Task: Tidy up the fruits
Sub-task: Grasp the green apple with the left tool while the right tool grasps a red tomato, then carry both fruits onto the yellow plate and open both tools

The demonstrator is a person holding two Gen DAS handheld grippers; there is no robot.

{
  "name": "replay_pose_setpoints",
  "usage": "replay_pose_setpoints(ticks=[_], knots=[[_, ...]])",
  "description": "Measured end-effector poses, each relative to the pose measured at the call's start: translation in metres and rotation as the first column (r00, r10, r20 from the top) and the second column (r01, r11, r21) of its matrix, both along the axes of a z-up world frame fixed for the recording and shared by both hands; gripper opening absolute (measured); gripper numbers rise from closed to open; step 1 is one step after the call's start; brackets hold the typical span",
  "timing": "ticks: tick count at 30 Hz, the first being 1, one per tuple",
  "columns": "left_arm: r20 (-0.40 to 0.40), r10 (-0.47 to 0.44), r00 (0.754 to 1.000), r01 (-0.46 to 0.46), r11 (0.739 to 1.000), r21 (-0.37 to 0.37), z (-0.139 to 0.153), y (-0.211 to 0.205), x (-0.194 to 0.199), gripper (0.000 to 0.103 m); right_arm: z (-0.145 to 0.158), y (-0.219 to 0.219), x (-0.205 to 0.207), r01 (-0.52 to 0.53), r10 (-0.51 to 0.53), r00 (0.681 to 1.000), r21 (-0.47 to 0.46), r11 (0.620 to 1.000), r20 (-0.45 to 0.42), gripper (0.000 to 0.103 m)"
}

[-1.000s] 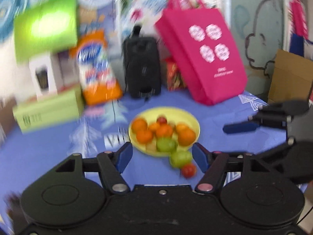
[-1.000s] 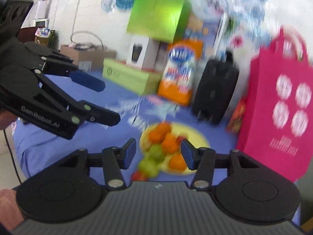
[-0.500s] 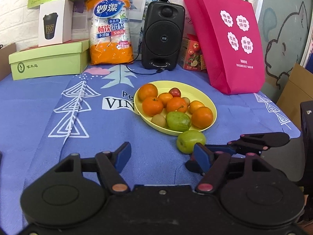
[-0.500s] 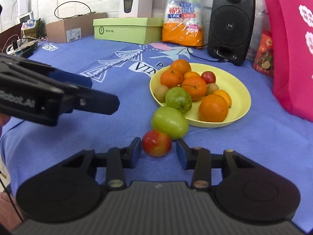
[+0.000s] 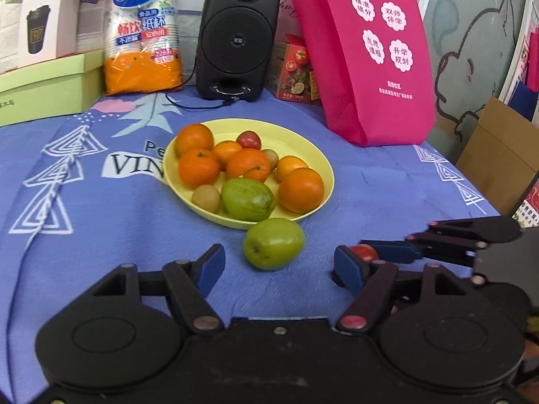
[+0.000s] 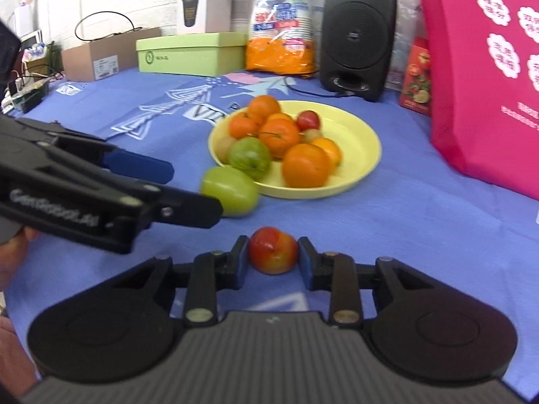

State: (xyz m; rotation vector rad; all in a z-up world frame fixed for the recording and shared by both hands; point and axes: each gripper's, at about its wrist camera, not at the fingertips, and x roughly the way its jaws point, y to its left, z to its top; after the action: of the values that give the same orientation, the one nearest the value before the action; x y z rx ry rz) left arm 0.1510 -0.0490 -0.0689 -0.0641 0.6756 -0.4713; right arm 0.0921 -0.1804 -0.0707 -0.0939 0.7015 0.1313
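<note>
The right gripper point(image 6: 273, 258) is closing its blue pads onto the red fruit point(image 6: 273, 250) lying on the blue cloth point(image 6: 421, 208), and from its own camera both pads are sitting against the fruit's sides with no gap showing; from the left camera only the fruit's red top point(image 5: 363, 252) is peeking out between one right-hand finger and the left gripper's own right pad, so the grip is not readable there; the left gripper point(image 5: 279, 262) is hanging wide with nothing pressed between its pads, and its camera is showing the green fruit point(image 5: 273, 244) just ahead of the gap, resting on the cloth and touching the near rim of the yellow plate point(image 5: 303, 141); the right camera is showing that same green fruit point(image 6: 232, 190) partly hidden behind the left gripper's dark finger, while the red fruit is lying well short of the plate point(image 6: 363, 141); the plate is carrying oranges point(image 5: 300, 189), another green fruit point(image 5: 247, 199), a small brown one and a small red one; only the right camera is catching a person's hand point(image 6: 13, 245) at the left edge behind the left gripper; behind the plate are standing a speaker point(image 5: 237, 37), a pink bag point(image 5: 367, 60) and a green box point(image 6: 192, 52)
</note>
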Motion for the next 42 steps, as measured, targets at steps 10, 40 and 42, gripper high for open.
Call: replay_pose_setpoints(ticks=[10,40,42], knots=[[-0.04,0.005,0.999,-0.005,1.0,0.011,-0.014,-0.01,0.02,0.044,-0.002,-0.008,-0.005,0.001,-0.001,1.0,0.01,1.0,-0.001,0.031],[0.049,0.015,0.999,-0.014,1.0,-0.023,0.035,0.026,-0.012,0.044,0.029,0.002,-0.013,0.004,-0.002,0.999,-0.05,0.999,0.043,0.031],[0.065,0.016,0.998,-0.015,1.0,-0.018,0.042,0.026,-0.009,0.044,0.039,0.0,-0.008,0.007,-0.003,0.998,-0.061,0.998,0.065,0.031]])
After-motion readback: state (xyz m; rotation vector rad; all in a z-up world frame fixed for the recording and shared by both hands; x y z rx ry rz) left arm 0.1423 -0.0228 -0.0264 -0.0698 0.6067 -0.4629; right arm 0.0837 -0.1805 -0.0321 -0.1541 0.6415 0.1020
